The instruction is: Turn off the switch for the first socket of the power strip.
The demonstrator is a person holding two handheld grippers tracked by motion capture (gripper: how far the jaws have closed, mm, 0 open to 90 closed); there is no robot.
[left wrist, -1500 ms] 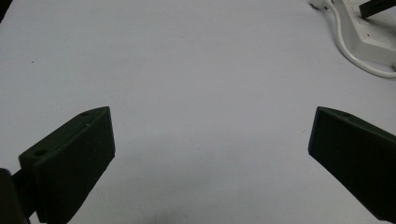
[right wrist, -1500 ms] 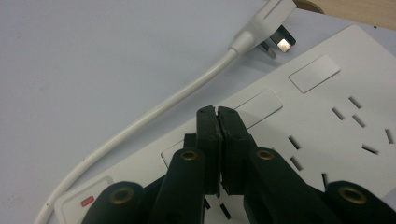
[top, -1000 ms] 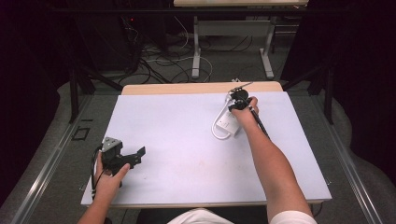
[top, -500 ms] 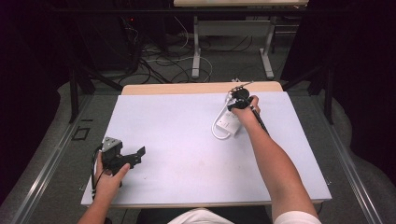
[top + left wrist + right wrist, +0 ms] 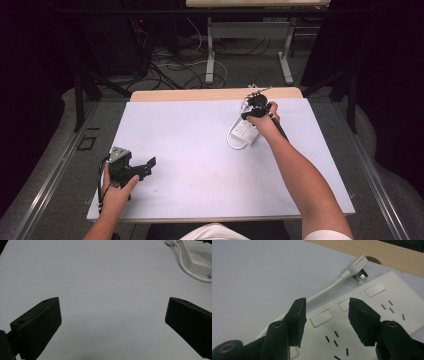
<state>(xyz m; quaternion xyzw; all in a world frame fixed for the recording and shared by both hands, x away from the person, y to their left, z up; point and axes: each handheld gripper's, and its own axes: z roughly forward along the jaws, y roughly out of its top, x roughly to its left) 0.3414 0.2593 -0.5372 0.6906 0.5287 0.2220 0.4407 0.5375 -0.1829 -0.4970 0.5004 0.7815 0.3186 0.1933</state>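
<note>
Right gripper (image 5: 325,315): jaws partly spread, poised just above the white power strip (image 5: 372,322), straddling the rocker switches; nothing is pinched between them, and contact with the strip cannot be told.
What sits under it: one switch (image 5: 322,318) lies just inside the left jaw, a second switch (image 5: 344,305) in the gap, a third (image 5: 374,289) farther along.
Left gripper (image 5: 112,322): jaws spread wide over bare table, holding nothing, touching nothing.
Left gripper's place: at the near left of the white table (image 5: 190,145), in the person's left hand (image 5: 117,187), well apart from the strip.
Power strip's place: far right part of the table in the high view (image 5: 245,132), under the right hand (image 5: 262,120), near the wooden far edge (image 5: 200,94).
Cord and plug: the strip's white cord (image 5: 324,291) loops out on the left; its plug (image 5: 357,267) lies loose on the table, pins up, plugged into nothing.
Done so far, as I judge: the right gripper is brought over the strip and lined up with the switches.
Left to do, as I judge: close on or press the strip or a switch; no grasp is made yet, the plug is untouched.
</note>
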